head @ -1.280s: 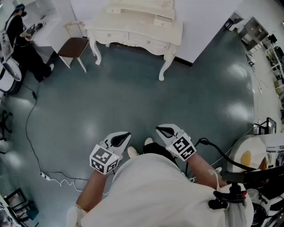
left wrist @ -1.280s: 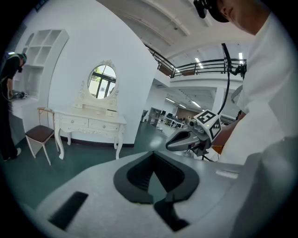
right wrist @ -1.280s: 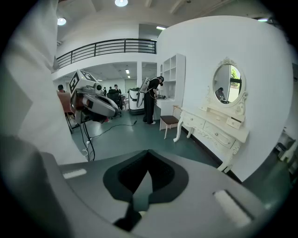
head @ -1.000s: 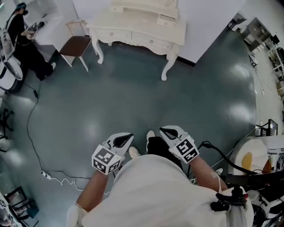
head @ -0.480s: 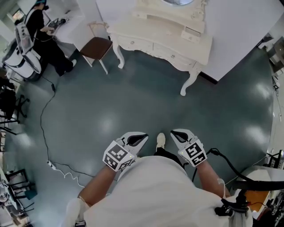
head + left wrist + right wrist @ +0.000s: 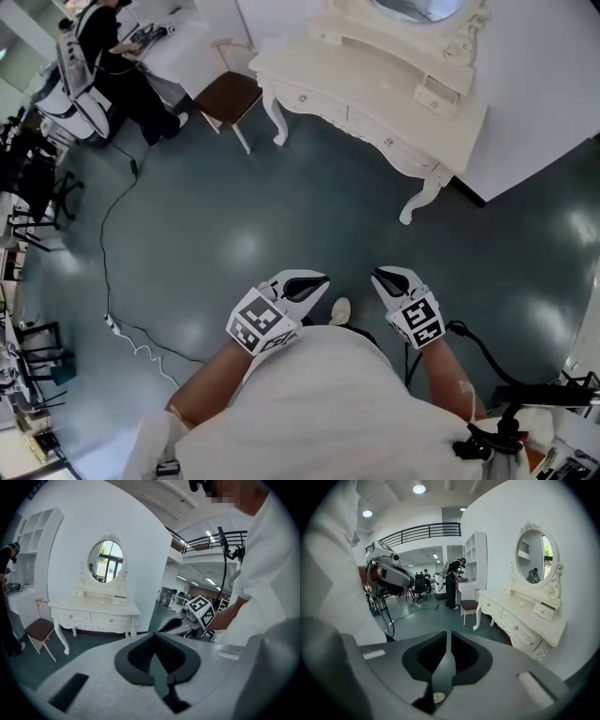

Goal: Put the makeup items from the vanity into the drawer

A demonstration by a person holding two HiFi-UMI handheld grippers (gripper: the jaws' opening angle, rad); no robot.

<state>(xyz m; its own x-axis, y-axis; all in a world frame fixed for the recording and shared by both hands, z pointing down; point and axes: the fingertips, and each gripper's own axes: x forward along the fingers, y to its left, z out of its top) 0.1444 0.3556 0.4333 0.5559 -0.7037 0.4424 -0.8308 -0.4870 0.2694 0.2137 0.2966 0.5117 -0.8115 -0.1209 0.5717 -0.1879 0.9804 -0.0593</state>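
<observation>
The cream vanity [image 6: 375,89] stands against the white wall at the top right of the head view, a few steps ahead of me across the dark floor. It has an oval mirror [image 6: 106,562], front drawers [image 6: 319,101] that are shut, and a small upper drawer [image 6: 436,94]. No makeup items can be made out at this distance. My left gripper [image 6: 317,279] and right gripper [image 6: 382,276] are held low in front of my body, both shut and empty. The vanity [image 6: 520,625] also shows at the right of the right gripper view.
A brown-seated chair [image 6: 232,94] stands left of the vanity. A person [image 6: 112,47] works at a white desk at the far left. A thin cable [image 6: 117,272] runs over the floor on the left, and a thick black cable [image 6: 478,352] lies at my right.
The view has moved closer to the vanity, which now looks larger and sits further right. Both grippers stay shut and low in front of me.
</observation>
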